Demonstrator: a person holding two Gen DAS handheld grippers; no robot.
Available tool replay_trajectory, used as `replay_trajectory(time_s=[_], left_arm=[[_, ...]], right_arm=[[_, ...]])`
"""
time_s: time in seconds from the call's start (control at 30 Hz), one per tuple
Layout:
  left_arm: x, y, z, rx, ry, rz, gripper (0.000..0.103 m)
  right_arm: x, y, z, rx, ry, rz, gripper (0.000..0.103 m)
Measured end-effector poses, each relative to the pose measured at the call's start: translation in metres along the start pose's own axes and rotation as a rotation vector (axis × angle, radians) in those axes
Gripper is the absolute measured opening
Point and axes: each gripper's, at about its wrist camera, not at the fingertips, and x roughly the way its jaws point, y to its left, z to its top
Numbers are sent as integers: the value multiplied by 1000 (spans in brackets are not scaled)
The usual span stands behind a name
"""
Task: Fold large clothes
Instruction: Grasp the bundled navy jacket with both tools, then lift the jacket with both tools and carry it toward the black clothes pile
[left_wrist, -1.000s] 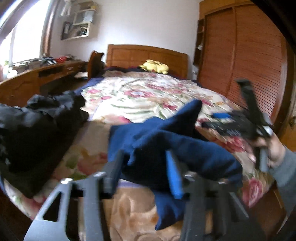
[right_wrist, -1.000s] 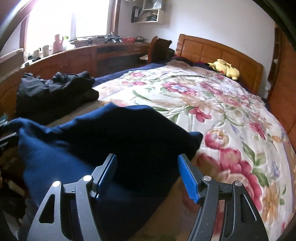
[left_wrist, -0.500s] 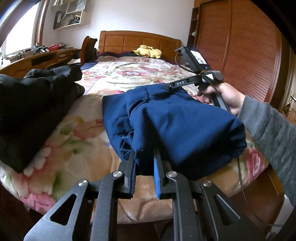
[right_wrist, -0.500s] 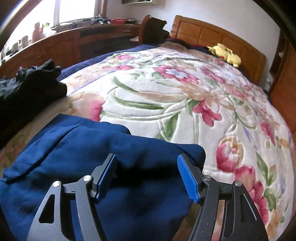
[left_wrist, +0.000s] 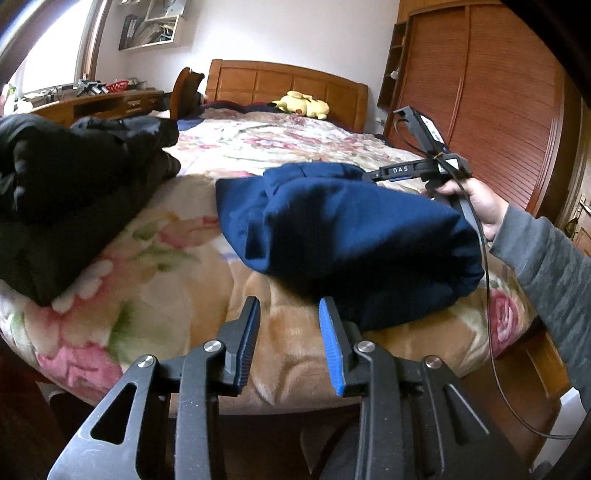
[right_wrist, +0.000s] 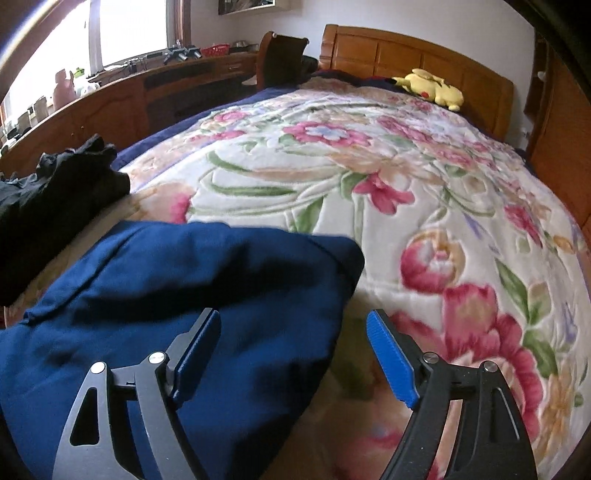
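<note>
Left gripper (left_wrist: 290, 341): fingers just opened, navy garment (left_wrist: 354, 236) released, now clear of it.
Right gripper (right_wrist: 295, 363): opened wider, nothing clamped.
Garment: left bundled on bed (right_wrist: 424, 192).
Fold: judged set down.

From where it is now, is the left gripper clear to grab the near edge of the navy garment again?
Probably yes. The left gripper is open with nothing between its pads, and the navy garment lies just ahead and to its right on the floral blanket, nothing between them.
</note>
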Motion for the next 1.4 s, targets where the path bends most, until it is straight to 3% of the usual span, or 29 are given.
replay_trajectory(time_s=[0.2,0.47,1.03,1.2,1.27,1.4], left_arm=[[6,-6,1,-7,2,-8,34],[1,-8,3,-30,-3,-65,34],[28,-21,-3,-64,50,-114,34],[32,-26,-4,-46,51,-107,31],[33,-28,-4,-35,62,-140,16],[24,-29,-2,-31,17,-125,8]], right_arm=[[18,1,-3,22,56,-10,83],[31,-7,-3,42,59,23,83],[61,-36,-8,215,77,175,83],[66,-33,-6,222,72,228,63],[64,-29,-6,208,61,266,30],[48,-21,-2,141,2,226,17]])
